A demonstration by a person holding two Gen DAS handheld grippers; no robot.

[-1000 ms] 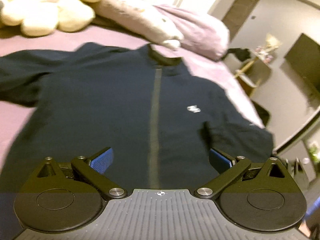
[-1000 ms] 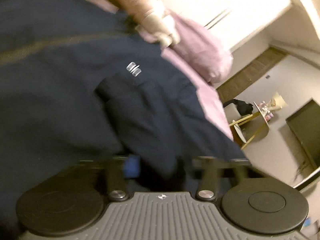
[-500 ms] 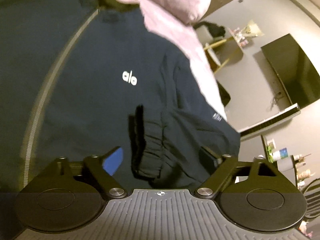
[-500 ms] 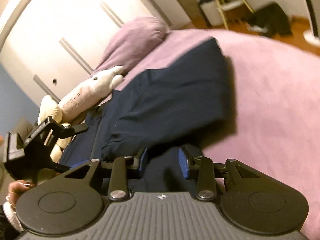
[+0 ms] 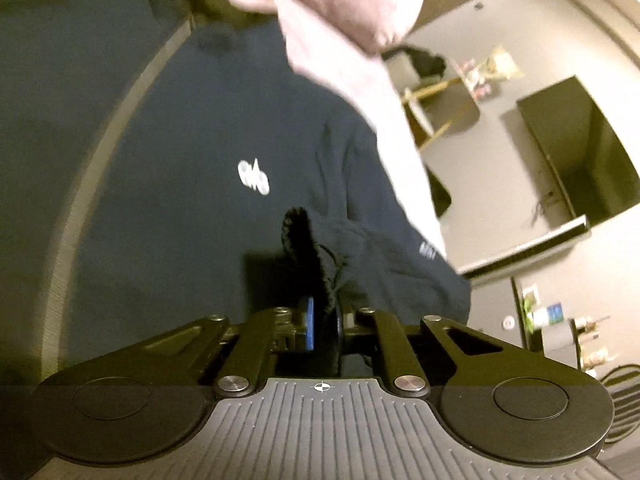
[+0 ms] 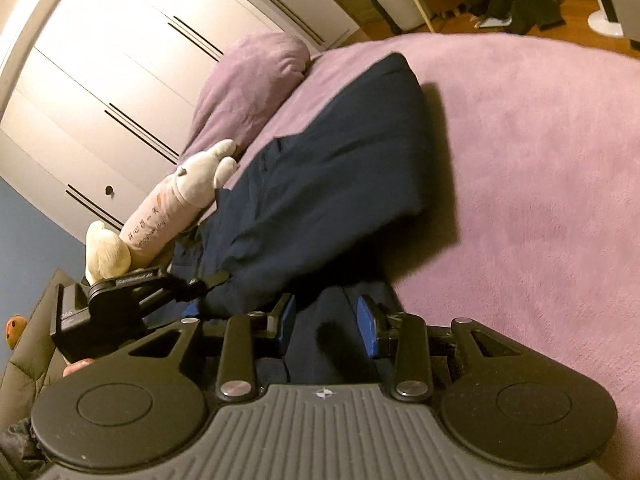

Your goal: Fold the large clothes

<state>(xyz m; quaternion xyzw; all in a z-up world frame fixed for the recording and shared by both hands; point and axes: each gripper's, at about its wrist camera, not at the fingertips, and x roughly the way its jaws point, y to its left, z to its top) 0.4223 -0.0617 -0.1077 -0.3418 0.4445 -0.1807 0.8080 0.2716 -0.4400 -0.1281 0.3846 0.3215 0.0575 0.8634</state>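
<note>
A navy zip jacket [image 5: 180,184] with a white chest logo [image 5: 253,176] lies face up on a purple bed [image 6: 520,184]. Its sleeve [image 5: 360,248] is folded in over the body. My left gripper [image 5: 324,328] is shut on the ribbed sleeve cuff [image 5: 304,248]. The right wrist view shows that gripper [image 6: 200,292] clamped on the jacket [image 6: 328,184]. My right gripper [image 6: 326,322] is open, its blue pads [image 6: 366,324] either side of the jacket's lower edge.
A purple pillow [image 6: 252,84] and a long plush toy [image 6: 172,208] lie at the head of the bed. White wardrobe doors [image 6: 120,60] stand behind. A dark TV [image 5: 580,152] and a small side table [image 5: 448,96] stand beside the bed.
My left gripper has closed on the sleeve cuff; it was open half a second ago. My right gripper has swung from over the jacket to its lower edge and stays open.
</note>
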